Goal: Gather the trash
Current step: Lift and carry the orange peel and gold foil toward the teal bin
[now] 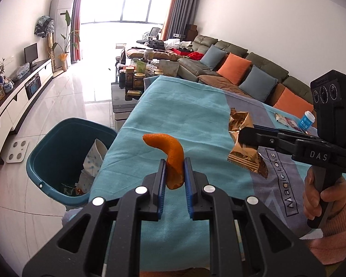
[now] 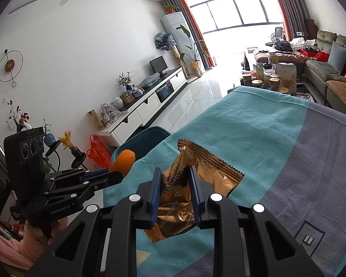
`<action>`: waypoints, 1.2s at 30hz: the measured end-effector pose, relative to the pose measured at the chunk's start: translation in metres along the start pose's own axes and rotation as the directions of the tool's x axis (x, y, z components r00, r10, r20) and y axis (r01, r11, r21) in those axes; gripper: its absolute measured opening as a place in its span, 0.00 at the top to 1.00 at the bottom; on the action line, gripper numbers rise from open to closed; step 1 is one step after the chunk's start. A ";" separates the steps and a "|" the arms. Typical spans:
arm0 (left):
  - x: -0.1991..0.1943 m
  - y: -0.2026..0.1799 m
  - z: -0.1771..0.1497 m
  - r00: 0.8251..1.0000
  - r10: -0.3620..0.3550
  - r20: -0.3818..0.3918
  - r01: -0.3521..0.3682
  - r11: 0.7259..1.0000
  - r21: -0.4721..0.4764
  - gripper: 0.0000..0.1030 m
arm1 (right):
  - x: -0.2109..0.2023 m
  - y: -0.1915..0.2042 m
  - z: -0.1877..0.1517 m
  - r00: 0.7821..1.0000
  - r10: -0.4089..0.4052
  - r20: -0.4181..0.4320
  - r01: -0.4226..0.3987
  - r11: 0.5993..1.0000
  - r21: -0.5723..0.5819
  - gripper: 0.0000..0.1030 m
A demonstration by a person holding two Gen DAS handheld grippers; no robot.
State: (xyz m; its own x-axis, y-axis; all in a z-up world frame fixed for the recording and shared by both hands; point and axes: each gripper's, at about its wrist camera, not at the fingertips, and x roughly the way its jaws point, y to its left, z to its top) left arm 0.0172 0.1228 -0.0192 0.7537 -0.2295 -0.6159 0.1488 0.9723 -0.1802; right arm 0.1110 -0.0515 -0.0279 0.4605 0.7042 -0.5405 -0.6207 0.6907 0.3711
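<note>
**Both grippers loaded, bin to the left**

The left gripper (image 1: 175, 169) clenched an orange peel (image 1: 170, 157) above the cloth-covered table (image 1: 196, 106). The right gripper (image 2: 175, 184) gripped a gold wrapper (image 2: 196, 168), lifted off the cloth. The bin (image 1: 57, 138) stood on the floor just beside the table's left edge, nearer the left gripper, so the peel likely went first. The wrapper's long axis ran along the fingers.

A home living room; long sofa (image 1: 240, 69) with cushions; TV cabinet (image 2: 150, 106); curtained window (image 1: 122, 7)
</note>
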 end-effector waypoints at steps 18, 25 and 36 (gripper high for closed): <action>-0.009 0.036 0.006 0.996 0.083 0.020 -0.082 0.995 -0.060 0.85 | 0.046 0.025 0.018 0.992 0.110 -0.067 -0.112 0.993 -0.028 0.78; -0.010 0.054 0.009 0.992 0.125 0.028 -0.122 0.989 -0.088 0.85 | 0.067 0.041 0.030 0.985 0.146 -0.092 -0.152 0.987 -0.059 0.78; -0.012 0.081 0.012 0.982 0.188 0.027 -0.183 0.974 -0.130 0.85 | 0.098 0.061 0.043 0.977 0.175 -0.124 -0.187 0.978 -0.090 0.78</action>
State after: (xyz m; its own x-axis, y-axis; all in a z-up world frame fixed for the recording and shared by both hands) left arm 0.0282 0.2052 -0.0170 0.7853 -0.0414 -0.6177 -0.0762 0.9837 -0.1628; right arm 0.1457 0.0667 -0.0257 0.2623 0.7882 -0.5567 -0.7506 0.5292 0.3956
